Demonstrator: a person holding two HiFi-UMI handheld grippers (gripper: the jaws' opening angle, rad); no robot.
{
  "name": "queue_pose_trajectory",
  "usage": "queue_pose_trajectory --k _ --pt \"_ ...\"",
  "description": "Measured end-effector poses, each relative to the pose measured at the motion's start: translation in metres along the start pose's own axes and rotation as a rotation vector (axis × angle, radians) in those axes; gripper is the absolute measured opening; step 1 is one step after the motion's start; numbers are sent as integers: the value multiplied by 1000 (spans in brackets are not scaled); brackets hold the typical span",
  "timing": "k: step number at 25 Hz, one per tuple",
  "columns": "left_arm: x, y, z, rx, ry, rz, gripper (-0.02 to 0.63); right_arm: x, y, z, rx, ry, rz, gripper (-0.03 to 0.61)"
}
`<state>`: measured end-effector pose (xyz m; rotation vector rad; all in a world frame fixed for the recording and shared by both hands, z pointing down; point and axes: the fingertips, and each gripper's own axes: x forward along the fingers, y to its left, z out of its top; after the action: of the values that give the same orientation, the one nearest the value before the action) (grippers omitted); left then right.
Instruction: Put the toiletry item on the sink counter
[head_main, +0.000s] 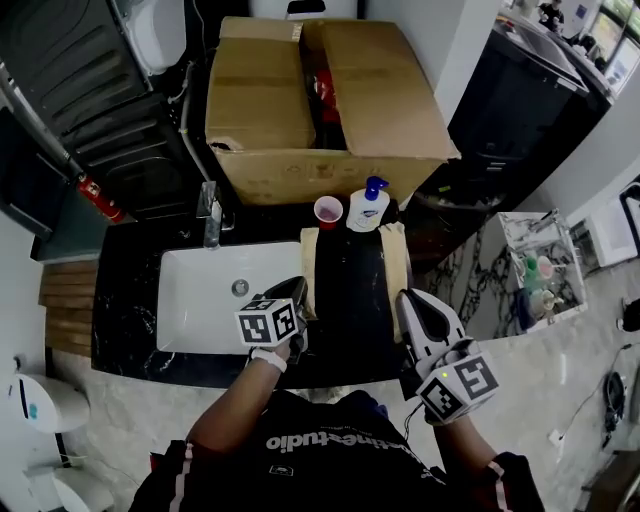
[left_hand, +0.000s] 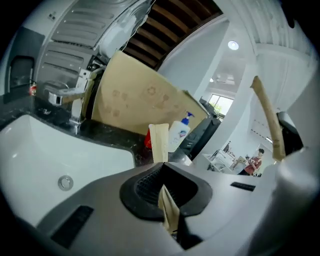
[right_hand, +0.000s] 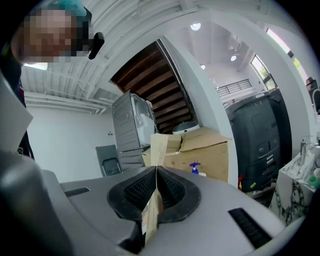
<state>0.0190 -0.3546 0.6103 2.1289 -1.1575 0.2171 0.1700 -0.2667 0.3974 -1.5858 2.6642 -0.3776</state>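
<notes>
A white soap bottle (head_main: 367, 207) with a blue pump stands on the black counter (head_main: 125, 310) by a red cup (head_main: 327, 211), in front of a big cardboard box (head_main: 310, 100). A tan open container (head_main: 311, 268) with a dark inside sits on the counter between my grippers; its contents are hidden. My left gripper (head_main: 299, 297) is shut on its left tan flap (left_hand: 161, 141). My right gripper (head_main: 409, 300) is shut on its right flap (right_hand: 158, 146). The soap bottle (left_hand: 180, 133) shows past the left gripper (left_hand: 161, 169), and the bottle's pump (right_hand: 194, 168) shows beyond the right gripper (right_hand: 156, 173).
A white basin (head_main: 215, 295) with a chrome faucet (head_main: 210, 212) lies left of the container. A red fire extinguisher (head_main: 100, 200) sits at far left. A dark appliance (head_main: 520, 100) and a wire rack of bottles (head_main: 535, 270) stand to the right.
</notes>
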Motion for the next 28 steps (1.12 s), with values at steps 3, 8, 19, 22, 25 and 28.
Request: queue_pose_trajectory --k 3,8,19,22,25,28 --pt "18 13 -14 -25 54 57 17 3 -1 -5 7 12 -5 41" --pt "40 26 -34 -41 142 133 17 7 0 -11 15 29 -1 41" --pt "54 26 -39 -78 169 134 23 4 3 -12 19 30 -1 41" --pt "51 24 -36 -77 148 127 95 3 5 -10 15 23 2 41" --pt "43 21 -25 -55 114 124 127 2 8 -7 9 12 8 41" --pt "25 16 -6 -46 55 115 129 3 11 -1 3 1 15 41"
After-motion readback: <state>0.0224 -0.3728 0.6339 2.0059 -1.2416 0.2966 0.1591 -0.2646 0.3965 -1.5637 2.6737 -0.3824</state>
